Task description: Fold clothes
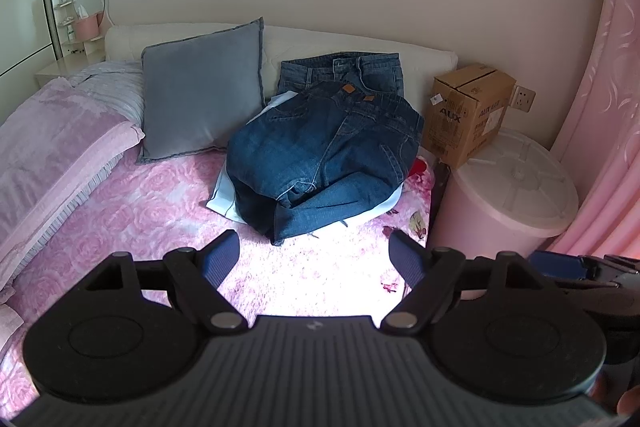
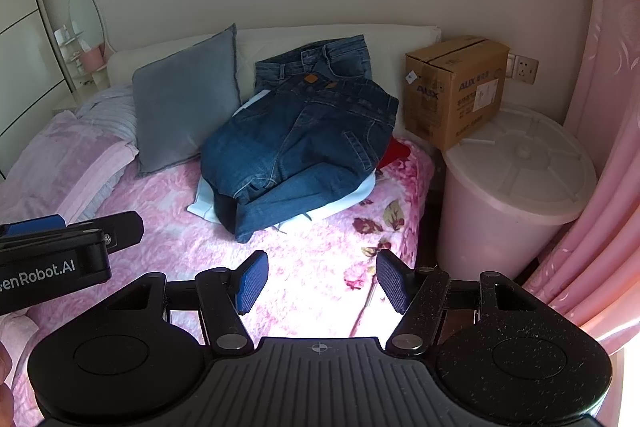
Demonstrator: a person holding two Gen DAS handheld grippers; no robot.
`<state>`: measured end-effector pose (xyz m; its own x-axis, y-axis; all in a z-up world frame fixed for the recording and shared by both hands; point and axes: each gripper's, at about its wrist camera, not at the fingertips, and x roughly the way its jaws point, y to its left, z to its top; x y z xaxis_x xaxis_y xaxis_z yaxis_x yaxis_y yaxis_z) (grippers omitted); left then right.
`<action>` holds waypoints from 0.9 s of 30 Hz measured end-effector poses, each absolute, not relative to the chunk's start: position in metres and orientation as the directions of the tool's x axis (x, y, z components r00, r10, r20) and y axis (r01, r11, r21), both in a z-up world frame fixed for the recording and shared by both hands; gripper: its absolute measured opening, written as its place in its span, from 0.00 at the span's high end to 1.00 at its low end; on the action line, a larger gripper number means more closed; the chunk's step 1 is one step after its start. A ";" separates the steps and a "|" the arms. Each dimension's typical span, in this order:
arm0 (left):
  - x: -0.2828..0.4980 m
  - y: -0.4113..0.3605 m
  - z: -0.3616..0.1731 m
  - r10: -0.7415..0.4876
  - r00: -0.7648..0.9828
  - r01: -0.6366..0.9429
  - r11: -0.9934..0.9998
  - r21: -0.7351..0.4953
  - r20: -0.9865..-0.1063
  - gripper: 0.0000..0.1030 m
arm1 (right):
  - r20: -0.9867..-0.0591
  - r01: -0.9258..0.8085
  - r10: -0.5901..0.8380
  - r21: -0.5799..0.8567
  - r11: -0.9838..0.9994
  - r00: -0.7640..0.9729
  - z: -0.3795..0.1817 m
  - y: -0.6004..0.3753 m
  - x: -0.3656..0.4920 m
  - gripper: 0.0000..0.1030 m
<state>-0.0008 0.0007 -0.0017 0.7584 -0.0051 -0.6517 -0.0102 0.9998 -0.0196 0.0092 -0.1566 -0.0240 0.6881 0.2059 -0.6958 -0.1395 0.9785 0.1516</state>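
While both tools hover low over the near part of the bed (image 1: 168,195), nothing gripped: left gripper (image 1: 314,255) spread wide, blue pads apart, empty; right gripper (image 2: 318,281) likewise wide open, empty, side by side with the left one, whose body shows at the left edge of the right wrist view. Pile of jeans (image 1: 324,151) well ahead of both, toward the head of the bed, not touched. Top pair crumpled, waistband with brown patch at the far end near the headboard, legs running toward the cameras and folded back on themselves; long axis roughly head-to-foot of the bed, skewed a little leftward at the near end. Second pair of jeans (image 1: 340,71) propped behind, against the white headboard, waistband up. White garment (image 2: 204,203) under the pile, edges showing. Grey pillow (image 1: 200,99) just left of the pile. Cardboard box (image 2: 456,87) on a pink lidded bin (image 2: 512,195) beside the bed at right.
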 end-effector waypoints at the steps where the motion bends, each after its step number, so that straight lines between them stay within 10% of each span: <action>1: -0.001 0.001 -0.002 -0.004 0.759 -0.011 1.000 -0.020 -0.651 0.23 | -0.696 -0.141 0.207 0.151 0.978 0.688 -0.024 -0.157 0.009 0.38; 27: -0.003 0.016 -0.012 -0.003 0.752 -0.025 0.999 -0.033 -0.659 0.23 | -0.695 -0.152 0.202 0.133 0.979 0.690 -0.028 -0.152 0.014 0.38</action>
<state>-0.0025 0.0158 -0.0120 0.7520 -0.0030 -0.6591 -0.0246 0.9992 -0.0327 0.0138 -0.1515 -0.0277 0.6898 0.2018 -0.6953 -0.1521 0.9793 0.1334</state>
